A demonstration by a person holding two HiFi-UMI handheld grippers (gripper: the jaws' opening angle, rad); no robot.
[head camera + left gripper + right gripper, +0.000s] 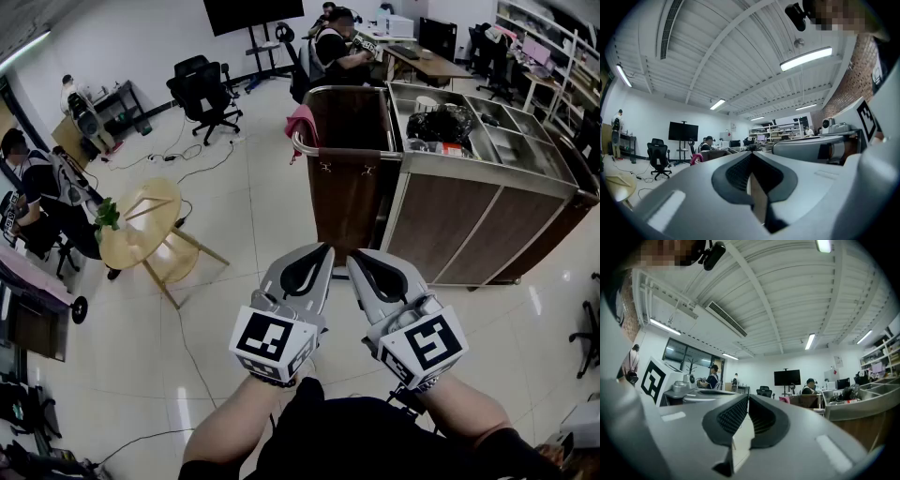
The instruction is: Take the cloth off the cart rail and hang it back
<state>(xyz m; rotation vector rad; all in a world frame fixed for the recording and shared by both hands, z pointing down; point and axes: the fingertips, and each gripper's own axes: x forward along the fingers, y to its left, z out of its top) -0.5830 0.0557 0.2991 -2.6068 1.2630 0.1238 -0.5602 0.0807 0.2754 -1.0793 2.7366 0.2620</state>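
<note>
Both forearms reach forward side by side, aiming the left tongs (317,255) and right tongs (362,259) slightly upward toward the cart (469,211). Each pair is closed tight and empty. The pink cloth (302,122) hangs on the cart rail (343,153), well apart from them

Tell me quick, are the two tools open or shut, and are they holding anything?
Left tool: shut, holding nothing.
Right tool: shut, holding nothing.
</note>
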